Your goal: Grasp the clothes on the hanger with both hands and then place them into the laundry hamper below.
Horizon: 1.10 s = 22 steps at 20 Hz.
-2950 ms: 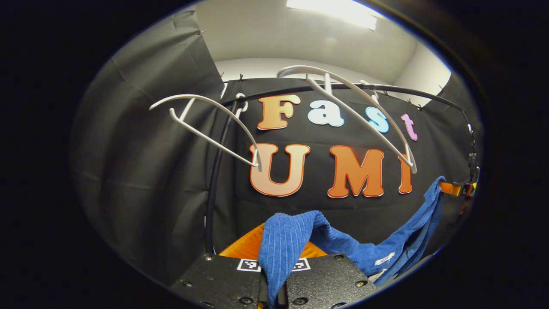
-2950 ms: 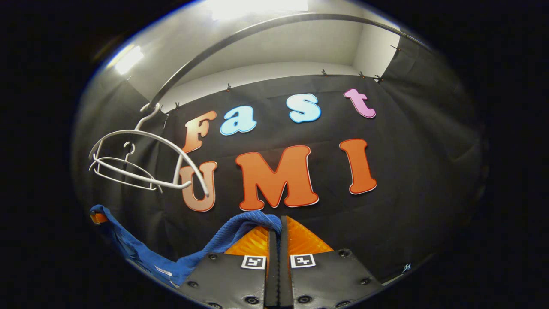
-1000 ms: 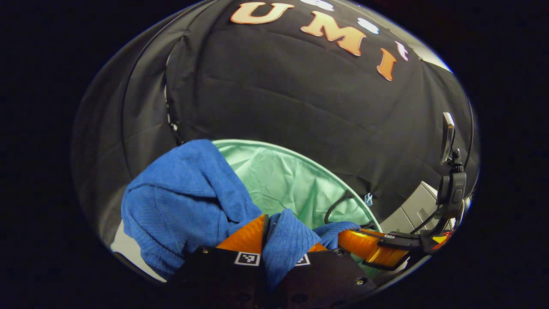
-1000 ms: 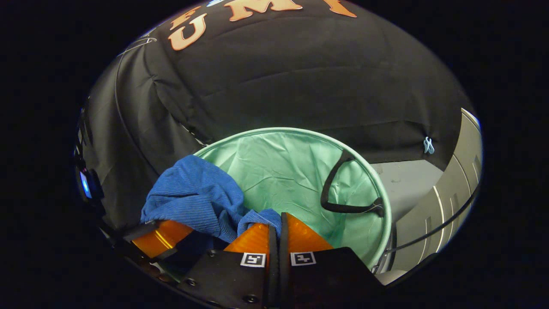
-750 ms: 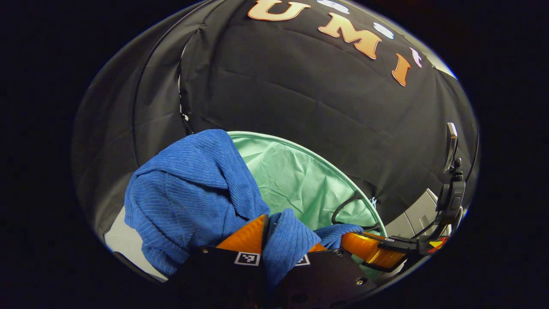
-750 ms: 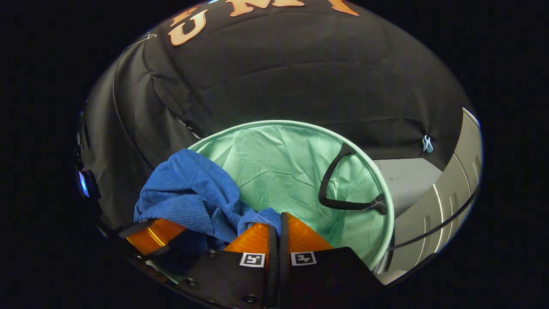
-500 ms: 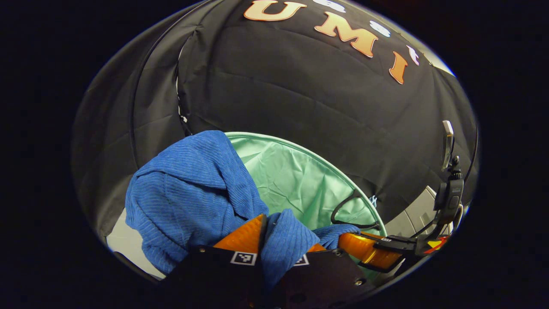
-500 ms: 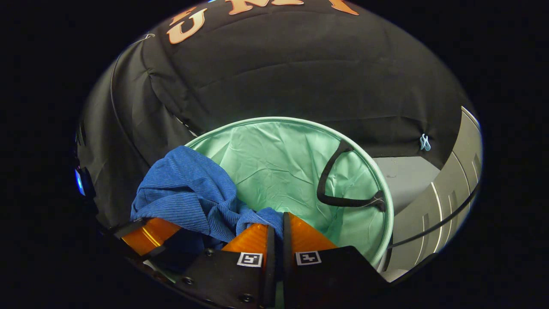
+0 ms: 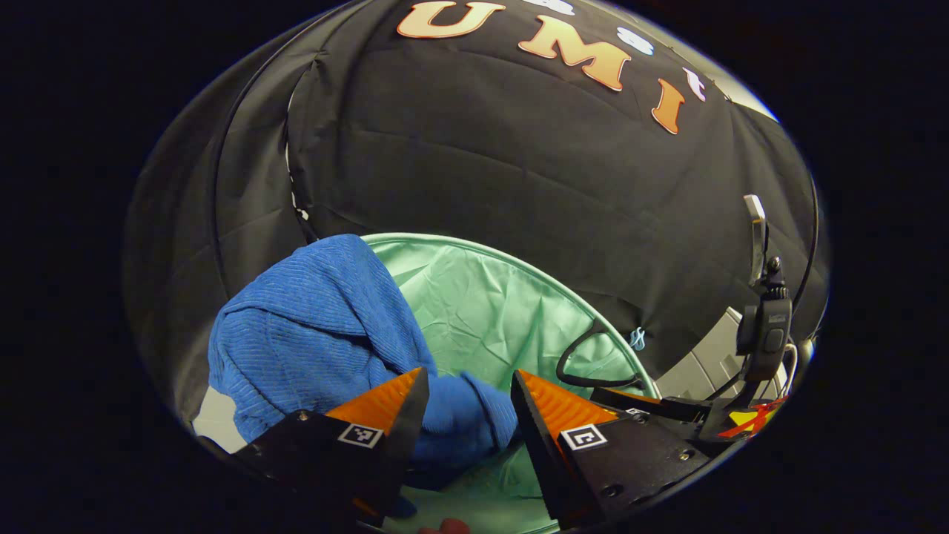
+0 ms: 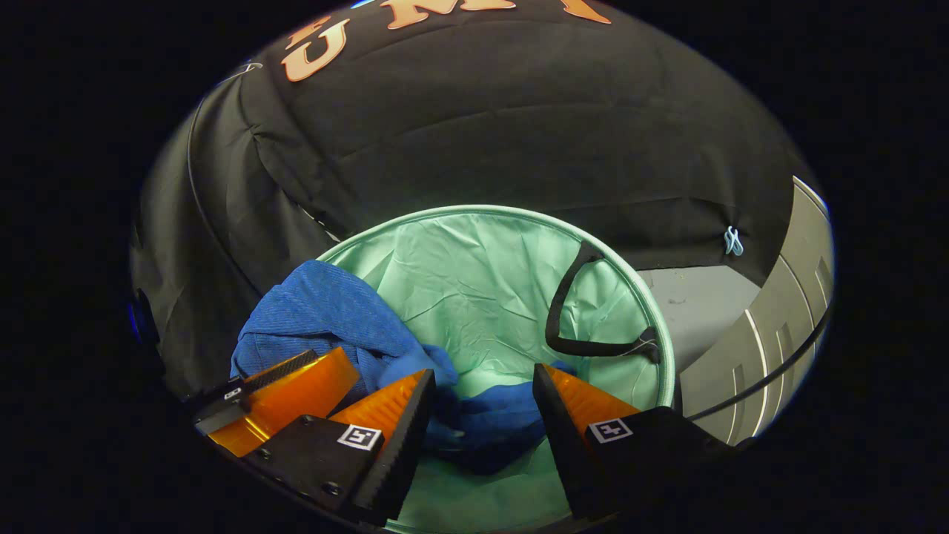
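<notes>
Blue garment [image 9: 319,326]: soft ribbed knit cloth, matt, fine corduroy-like lines across the weave; draped over the near-left rim of the hamper [image 9: 474,297]. Hamper: thin mint fabric, faint sheen, heavily creased, piped rim; black woven strap handle [image 10: 571,311] on its right inner wall, matt. Behind the hamper: black booth cloth [image 10: 519,133], matt, folded and wrinkled. Right of the hamper: grey floor [image 10: 697,297], smooth, dull, with pale panels beside it, slight sheen. Above the hamper: left gripper [image 9: 463,404] and right gripper [image 10: 482,404], finger faces finely ridged, bodies matt textured hard plate with screw heads and paper-like printed tags. Jaws spread.
</notes>
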Each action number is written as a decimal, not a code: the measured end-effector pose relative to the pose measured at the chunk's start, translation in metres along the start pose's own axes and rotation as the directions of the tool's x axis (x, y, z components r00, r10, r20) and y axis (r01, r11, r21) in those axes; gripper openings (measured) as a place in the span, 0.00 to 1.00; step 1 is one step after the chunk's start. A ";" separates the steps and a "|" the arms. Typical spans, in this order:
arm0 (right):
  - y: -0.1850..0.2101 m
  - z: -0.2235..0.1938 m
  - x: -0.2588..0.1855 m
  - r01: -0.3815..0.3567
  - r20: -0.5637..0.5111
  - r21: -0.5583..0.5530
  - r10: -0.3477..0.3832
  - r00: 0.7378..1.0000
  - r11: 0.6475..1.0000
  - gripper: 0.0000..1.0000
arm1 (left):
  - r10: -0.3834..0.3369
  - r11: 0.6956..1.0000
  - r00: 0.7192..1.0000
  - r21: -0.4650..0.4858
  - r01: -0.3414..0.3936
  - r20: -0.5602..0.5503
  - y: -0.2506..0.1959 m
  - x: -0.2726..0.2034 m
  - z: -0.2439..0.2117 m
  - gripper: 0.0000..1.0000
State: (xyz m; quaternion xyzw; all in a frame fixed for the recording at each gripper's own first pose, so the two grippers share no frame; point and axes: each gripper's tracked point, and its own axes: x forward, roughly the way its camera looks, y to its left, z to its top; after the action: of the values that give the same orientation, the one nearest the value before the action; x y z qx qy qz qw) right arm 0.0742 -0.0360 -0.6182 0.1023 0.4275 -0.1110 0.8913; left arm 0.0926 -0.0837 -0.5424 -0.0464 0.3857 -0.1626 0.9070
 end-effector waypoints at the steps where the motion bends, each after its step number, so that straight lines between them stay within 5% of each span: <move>1: 0.000 0.001 0.001 0.000 0.002 0.002 0.000 1.000 1.000 0.86 | -0.001 1.000 1.000 -0.004 0.001 -0.001 0.001 0.000 0.000 0.77; 2: -0.002 0.000 0.003 0.002 0.002 -0.002 -0.002 1.000 1.000 0.77 | 0.000 1.000 1.000 -0.003 0.000 -0.002 0.001 -0.001 0.001 0.78; 3: -0.003 -0.001 0.003 0.002 0.001 -0.003 -0.002 1.000 1.000 0.86 | 0.001 1.000 1.000 -0.001 -0.001 -0.002 0.000 -0.001 -0.002 0.78; 5: -0.003 -0.001 0.004 0.002 0.004 -0.003 -0.002 1.000 1.000 0.77 | 0.000 1.000 1.000 -0.002 0.000 -0.002 0.001 0.001 -0.002 0.78; 7: -0.003 0.000 0.004 0.004 0.006 -0.003 -0.004 1.000 1.000 0.77 | -0.001 1.000 1.000 -0.002 0.001 -0.001 0.001 0.000 -0.002 0.78; 8: -0.002 0.001 0.002 0.004 0.010 -0.008 -0.004 1.000 1.000 0.86 | -0.004 1.000 1.000 0.001 0.004 -0.001 0.000 -0.001 0.000 0.78; 9: -0.003 0.004 0.000 0.006 0.019 -0.015 -0.006 1.000 1.000 0.77 | -0.006 1.000 1.000 0.004 0.006 -0.003 0.000 -0.001 -0.001 0.78; 10: -0.002 0.007 0.000 0.001 0.033 -0.020 0.000 0.999 1.000 0.88 | -0.007 1.000 1.000 0.002 0.007 -0.003 0.000 -0.003 0.000 0.78; 11: 0.000 0.011 -0.003 -0.002 0.051 -0.024 0.003 0.999 1.000 0.77 | -0.011 1.000 1.000 -0.006 0.011 0.001 0.000 -0.005 0.002 0.79; 12: 0.002 0.016 -0.005 -0.002 0.069 -0.029 0.004 0.998 1.000 0.88 | -0.012 1.000 1.000 -0.013 0.012 0.012 -0.001 -0.010 0.006 0.79; 13: 0.004 0.022 -0.010 -0.002 0.087 -0.038 0.006 0.996 0.999 0.77 | -0.009 1.000 1.000 -0.016 0.009 0.029 -0.001 -0.016 0.013 0.80; 14: 0.005 0.031 -0.017 0.002 0.109 -0.046 0.003 0.994 0.999 0.78 | 0.003 1.000 0.998 -0.015 -0.002 0.055 0.000 -0.023 0.023 0.80; 15: 0.005 0.039 -0.024 0.009 0.138 -0.056 -0.001 0.990 0.998 0.89 | 0.010 1.000 0.996 -0.014 -0.009 0.088 0.000 -0.029 0.033 0.77; 16: 0.008 0.052 -0.035 0.017 0.175 -0.063 -0.006 0.985 0.998 0.92 | 0.031 1.000 0.990 -0.004 -0.031 0.139 0.001 -0.041 0.049 0.81; 17: 0.011 0.068 -0.048 0.025 0.217 -0.068 -0.009 0.976 0.997 0.94 | 0.052 0.998 0.978 0.021 -0.058 0.200 0.004 -0.050 0.068 1.00; 22: 0.025 0.128 -0.124 0.009 0.407 -0.059 0.015 0.913 0.998 0.97 | 0.050 0.996 0.912 0.053 -0.078 0.407 -0.009 -0.111 0.140 0.96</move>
State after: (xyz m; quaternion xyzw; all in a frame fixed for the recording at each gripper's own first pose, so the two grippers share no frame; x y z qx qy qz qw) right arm 0.0999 -0.0337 -0.4401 0.0509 0.2354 -0.1157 0.9636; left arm 0.1180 -0.0612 -0.3665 -0.0357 0.1849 -0.1325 0.9731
